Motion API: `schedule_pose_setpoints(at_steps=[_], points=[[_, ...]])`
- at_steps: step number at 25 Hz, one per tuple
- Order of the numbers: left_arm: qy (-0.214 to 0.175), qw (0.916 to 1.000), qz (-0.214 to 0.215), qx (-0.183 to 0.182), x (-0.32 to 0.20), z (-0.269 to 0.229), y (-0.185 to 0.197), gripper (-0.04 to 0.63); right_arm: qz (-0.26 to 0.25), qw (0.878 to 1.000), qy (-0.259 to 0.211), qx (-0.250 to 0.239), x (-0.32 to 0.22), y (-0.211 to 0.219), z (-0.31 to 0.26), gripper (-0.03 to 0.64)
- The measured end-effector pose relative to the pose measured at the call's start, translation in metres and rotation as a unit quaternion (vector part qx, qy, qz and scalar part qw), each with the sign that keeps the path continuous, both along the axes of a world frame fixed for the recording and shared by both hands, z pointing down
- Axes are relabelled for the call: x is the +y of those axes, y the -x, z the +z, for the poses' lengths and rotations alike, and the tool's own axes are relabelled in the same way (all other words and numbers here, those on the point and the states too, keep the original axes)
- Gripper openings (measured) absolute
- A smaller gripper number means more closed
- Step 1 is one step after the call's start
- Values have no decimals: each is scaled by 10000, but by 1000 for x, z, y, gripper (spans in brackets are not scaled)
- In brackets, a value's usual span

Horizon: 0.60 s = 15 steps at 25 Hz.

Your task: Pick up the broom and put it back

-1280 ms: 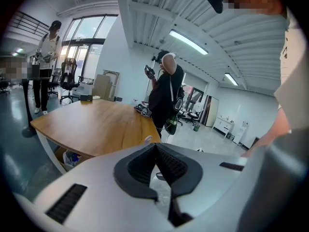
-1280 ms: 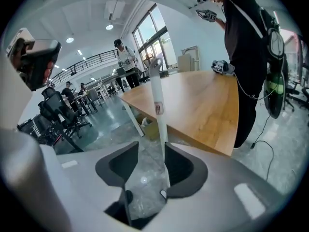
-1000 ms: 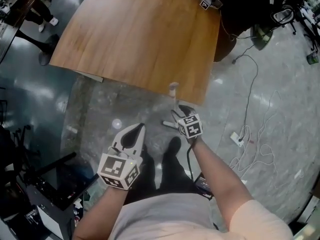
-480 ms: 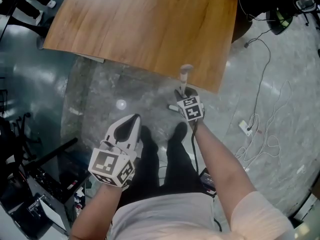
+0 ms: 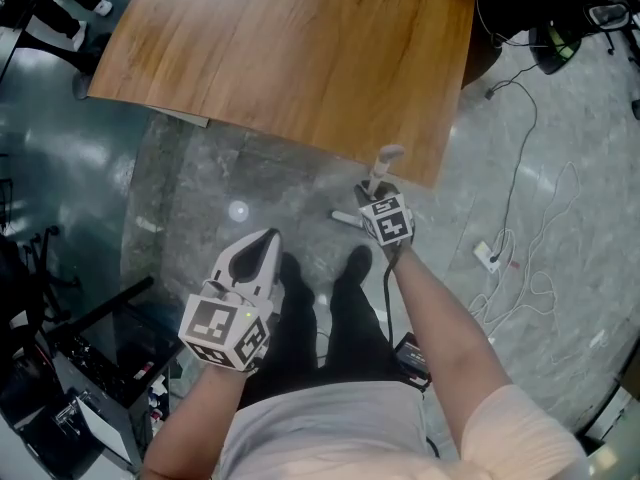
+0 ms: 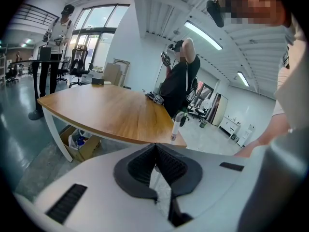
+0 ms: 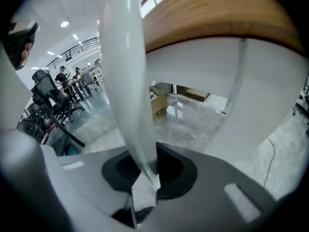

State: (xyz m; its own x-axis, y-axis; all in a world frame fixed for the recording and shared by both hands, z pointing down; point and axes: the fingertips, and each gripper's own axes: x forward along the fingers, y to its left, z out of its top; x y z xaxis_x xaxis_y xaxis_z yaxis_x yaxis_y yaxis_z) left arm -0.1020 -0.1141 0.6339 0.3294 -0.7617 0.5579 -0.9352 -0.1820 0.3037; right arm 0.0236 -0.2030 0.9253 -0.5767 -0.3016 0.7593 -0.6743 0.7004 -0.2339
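Note:
The broom's white handle [image 5: 381, 168] stands on the floor by the wooden table's near corner, its rounded top leaning slightly right. My right gripper [image 5: 374, 190] has it between the pads low down, and the jaws are closing on it. In the right gripper view the handle [image 7: 126, 71] rises from the dark pads [image 7: 169, 170] and fills the gap of the right gripper [image 7: 149, 163]. My left gripper [image 5: 262, 253] hangs lower left over the floor, shut and holding nothing. In the left gripper view its tips [image 6: 155, 146] meet, with the handle [image 6: 175, 129] beyond.
The wooden table [image 5: 290, 58] fills the top of the head view. Cables [image 5: 530, 268] and a power strip [image 5: 487, 256] lie on the floor at right. Black equipment [image 5: 90, 368] sits at lower left. A cardboard box [image 7: 159, 105] is under the table. A person [image 6: 181, 76] stands beyond the table.
Both grippers have sunk towards the floor. The right gripper's jaws have come in round the broom handle, and the handle's top now leans to the right.

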Motion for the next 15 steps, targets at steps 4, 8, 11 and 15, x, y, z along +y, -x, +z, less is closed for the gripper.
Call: schedule_pose_setpoints(at_steps=[4, 8, 11, 15], points=[[-148, 9999, 58, 68, -2, -21, -2, 5, 25, 10000, 33, 30, 16, -12, -23, 53], [-317, 9993, 167, 115, -9, -47, -11, 5, 89, 10000, -37, -19, 22, -22, -59, 52], [-462, 9985, 260, 148, -11, -69, -16, 5, 106, 9996, -220, -106, 25, -23, -98, 54], [-716, 9962, 452, 190, -5, -105, -18, 5, 167, 9984, -491, -242, 38, -20, -164, 52]])
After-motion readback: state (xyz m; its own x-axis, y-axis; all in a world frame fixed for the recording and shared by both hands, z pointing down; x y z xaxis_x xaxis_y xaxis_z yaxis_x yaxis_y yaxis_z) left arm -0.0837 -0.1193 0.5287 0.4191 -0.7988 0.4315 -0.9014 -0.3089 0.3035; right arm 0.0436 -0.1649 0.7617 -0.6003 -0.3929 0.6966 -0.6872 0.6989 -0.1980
